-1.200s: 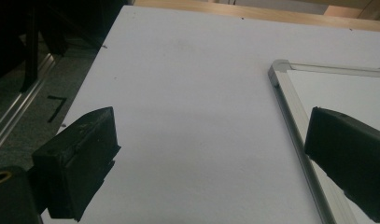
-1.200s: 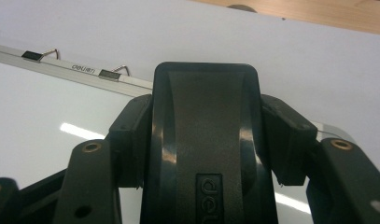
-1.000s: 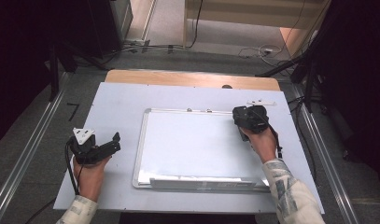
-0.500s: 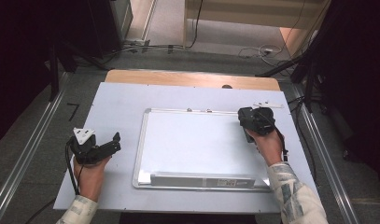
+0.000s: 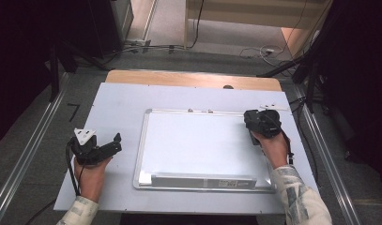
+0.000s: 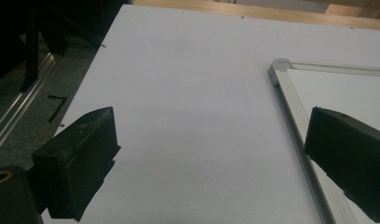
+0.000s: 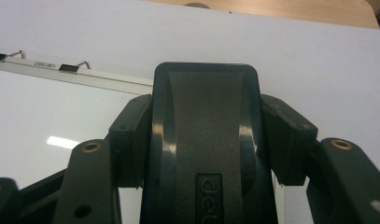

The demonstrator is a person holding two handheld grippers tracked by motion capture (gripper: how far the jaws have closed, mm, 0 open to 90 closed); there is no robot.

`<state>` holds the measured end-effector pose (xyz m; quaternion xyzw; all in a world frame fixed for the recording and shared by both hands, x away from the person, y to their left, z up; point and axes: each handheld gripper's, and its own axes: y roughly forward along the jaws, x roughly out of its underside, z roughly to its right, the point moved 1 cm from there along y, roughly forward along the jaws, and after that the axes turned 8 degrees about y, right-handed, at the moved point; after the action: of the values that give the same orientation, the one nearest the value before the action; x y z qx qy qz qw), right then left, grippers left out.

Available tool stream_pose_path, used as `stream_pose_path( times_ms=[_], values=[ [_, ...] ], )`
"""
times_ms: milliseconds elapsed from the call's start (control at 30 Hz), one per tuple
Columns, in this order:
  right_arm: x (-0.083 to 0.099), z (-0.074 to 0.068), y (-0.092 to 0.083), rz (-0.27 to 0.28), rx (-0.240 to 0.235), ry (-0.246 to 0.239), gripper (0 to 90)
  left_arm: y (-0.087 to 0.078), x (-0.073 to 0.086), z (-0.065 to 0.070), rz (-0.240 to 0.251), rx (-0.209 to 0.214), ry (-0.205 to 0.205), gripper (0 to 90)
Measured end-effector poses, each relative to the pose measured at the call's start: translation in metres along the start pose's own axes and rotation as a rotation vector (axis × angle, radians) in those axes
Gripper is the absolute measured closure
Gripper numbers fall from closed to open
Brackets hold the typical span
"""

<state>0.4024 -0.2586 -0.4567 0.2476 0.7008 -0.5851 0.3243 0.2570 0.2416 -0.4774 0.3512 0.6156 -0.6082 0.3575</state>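
One black eraser (image 7: 204,149) marked "deli", right gripper (image 7: 204,140) clamped

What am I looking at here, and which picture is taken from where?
A person stands at a table with a hand-held two-jaw tool in each hand. The high view looks down from above; each of the other two pictures comes from a camera riding on one tool. A whiteboard lies flat on the table. The right gripper, over the board's far right corner, is shut on a black whiteboard eraser, seen close up between its jaws. The left gripper is off the board's left edge, jaws open and holding nothing.
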Motion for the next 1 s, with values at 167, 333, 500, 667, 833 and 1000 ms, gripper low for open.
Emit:
stream_pose_path(
  times_ms=[167,333,500,667,833,1000],
  values=[
    [0.001,0.004,0.004,-0.009,0.021,0.021,38.4,0.000,0.000,0.000,0.000,0.000,-0.001,3.3],
    [0.000,0.007,0.007,-0.011,0.035,0.036,38.4,0.000,0.000,0.000,0.000,0.001,0.000,3.3],
    [0.001,0.006,0.011,-0.017,0.045,0.041,38.4,0.000,0.000,-0.001,0.001,0.000,-0.002,3.3],
    [0.003,0.006,0.020,-0.031,0.067,0.060,38.4,0.000,0.000,0.000,0.004,0.001,-0.004,3.3],
    [0.004,0.007,0.029,-0.054,0.092,0.091,38.3,-0.001,0.000,0.000,0.003,-0.001,-0.006,3.3],
    [0.004,0.006,0.034,-0.058,0.112,0.097,38.3,0.000,0.000,-0.001,0.000,-0.002,-0.003,3.3]
  ],
)
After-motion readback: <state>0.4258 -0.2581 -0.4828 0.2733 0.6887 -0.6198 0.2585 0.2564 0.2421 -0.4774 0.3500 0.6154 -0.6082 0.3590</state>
